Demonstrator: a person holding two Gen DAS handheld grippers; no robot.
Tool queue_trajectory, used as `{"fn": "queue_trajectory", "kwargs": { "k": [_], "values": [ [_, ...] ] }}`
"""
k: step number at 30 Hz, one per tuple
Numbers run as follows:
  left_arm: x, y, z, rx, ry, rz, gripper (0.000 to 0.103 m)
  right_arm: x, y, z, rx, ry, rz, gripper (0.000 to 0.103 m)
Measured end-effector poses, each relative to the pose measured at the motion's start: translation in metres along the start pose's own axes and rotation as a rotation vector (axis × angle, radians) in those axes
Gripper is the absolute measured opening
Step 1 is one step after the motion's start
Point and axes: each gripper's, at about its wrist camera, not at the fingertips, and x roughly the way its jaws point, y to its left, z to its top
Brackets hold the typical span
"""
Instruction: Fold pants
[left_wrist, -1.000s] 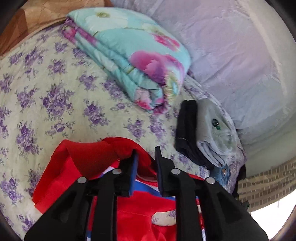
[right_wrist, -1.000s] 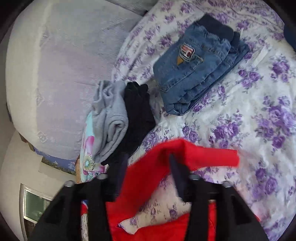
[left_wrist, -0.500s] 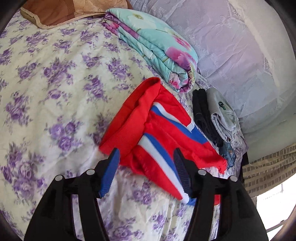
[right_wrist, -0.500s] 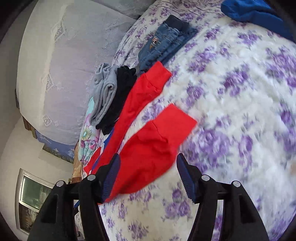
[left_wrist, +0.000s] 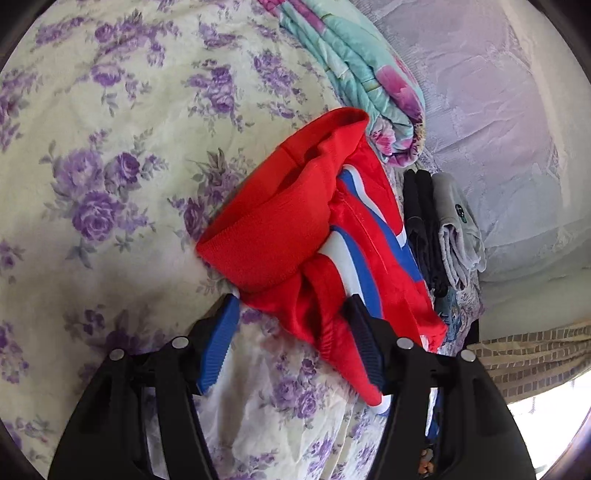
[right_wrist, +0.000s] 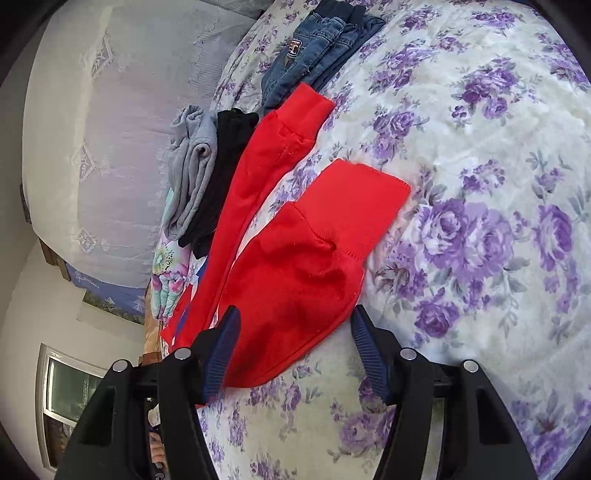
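**Around the work area**

I see a purple-flowered bedspread (left_wrist: 110, 192) filling the left view, a folded turquoise floral quilt (left_wrist: 354, 74) at top centre, folded black (right_wrist: 225, 166) and grey (right_wrist: 192, 162) garments upper left, and folded jeans (right_wrist: 314, 48) at top.

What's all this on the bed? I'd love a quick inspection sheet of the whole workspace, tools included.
Surface: bedspread, pale with purple flowers, rumpled.
Job's things: red pants lying loosely on the bedspread, both cuffed legs spread apart; blue and white stripes show in the left view.
Clutter: folded jeans, black garment and grey garment side by side, floral quilt folded.
Grippers: left gripper and right gripper both with jaws apart over the pants, nothing pinched; the left's jaws have just been opening.
Cables: nothing seen.
Surroundings: pale headboard, window.
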Motion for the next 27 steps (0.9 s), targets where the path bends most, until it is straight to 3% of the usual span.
{"fn": "queue_trajectory", "kwargs": {
  "k": [3, 5, 7, 8, 10, 12, 16, 21, 23, 25, 27],
  "values": [
    [0.005, 0.000, 0.004, -0.002, -0.020, -0.012, 0.062, 0.009, 0.004, 0.003, -0.021, -0.008, 0.001, 0.060],
    [0.006, 0.002, 0.006, -0.009, -0.032, -0.026, 0.063, 0.014, 0.003, 0.005, -0.029, -0.016, 0.011, 0.048],
    [0.007, 0.001, 0.007, -0.002, -0.037, -0.028, 0.059, 0.019, -0.003, 0.005, 0.001, 0.000, 0.053, 0.019],
    [0.006, -0.001, 0.007, 0.008, -0.044, -0.018, 0.055, 0.019, -0.006, 0.004, 0.025, 0.005, 0.071, 0.014],
    [0.002, -0.006, 0.004, 0.037, -0.045, -0.007, 0.034, 0.009, -0.006, 0.004, 0.044, -0.007, 0.103, 0.006],
    [-0.006, -0.012, 0.001, 0.054, -0.045, -0.016, 0.027, -0.007, -0.002, 0.004, 0.042, -0.024, 0.134, 0.005],
    [-0.033, -0.040, -0.002, 0.089, -0.048, -0.045, 0.024, -0.042, 0.012, 0.013, 0.045, -0.026, 0.159, 0.005],
    [-0.044, -0.089, 0.016, 0.124, -0.034, -0.058, 0.027, -0.048, 0.042, 0.063, -0.008, -0.019, 0.119, 0.007],
    [-0.036, -0.090, 0.022, 0.098, -0.011, -0.020, 0.035, -0.047, 0.037, 0.064, -0.022, -0.008, 0.046, 0.014],
    [-0.030, -0.076, 0.014, 0.072, 0.014, 0.021, 0.045, -0.053, 0.024, 0.048, -0.022, -0.005, 0.027, 0.047],
    [-0.026, -0.057, -0.001, 0.067, 0.039, 0.046, 0.049, -0.061, 0.008, 0.026, -0.038, 0.005, 0.004, 0.048]
  ]
}}
